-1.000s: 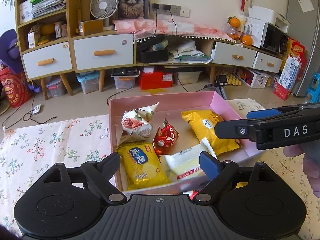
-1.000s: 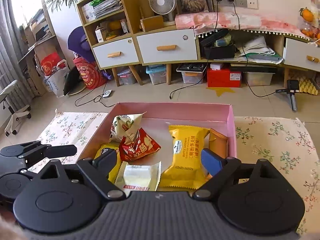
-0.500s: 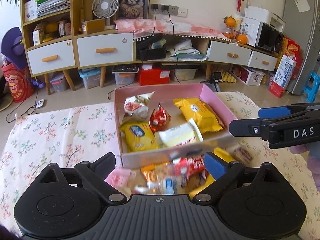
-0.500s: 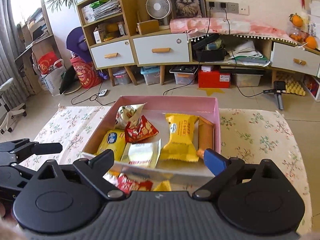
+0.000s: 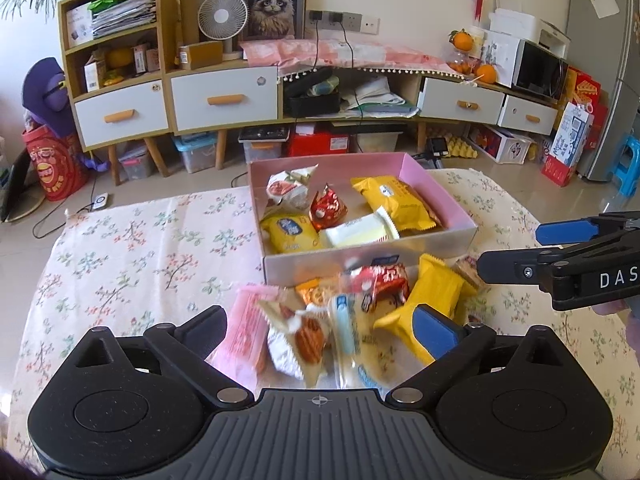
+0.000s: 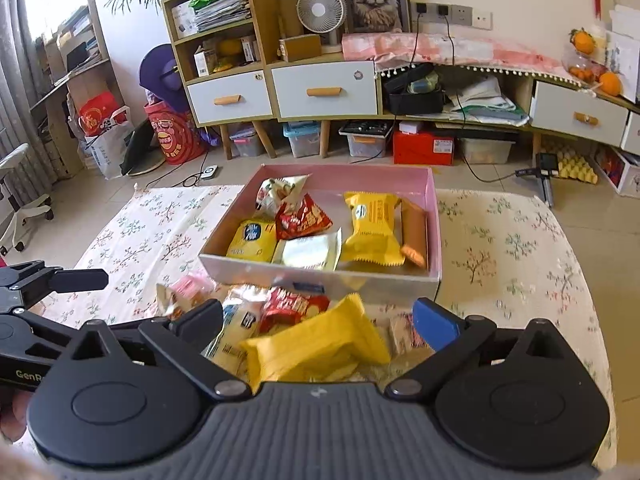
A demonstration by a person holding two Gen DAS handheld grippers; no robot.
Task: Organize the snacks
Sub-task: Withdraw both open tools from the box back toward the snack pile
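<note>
So both claws, left (image 5: 320, 326) and right (image 6: 318, 320), have just spread wide, empty, over loose snacks (image 5: 344, 320); next grab one for the box (image 5: 372, 258) just beyond.

Your left claw (image 5: 320, 330) is matt black plastic with smooth blue pads (image 5: 434, 330). The loose snack packets (image 5: 384, 288) before you are glossy, crinkled foil and film. The pink box (image 5: 440, 190) looks like smooth card, on a tabletop (image 5: 140, 248) under floral cloth.
</note>
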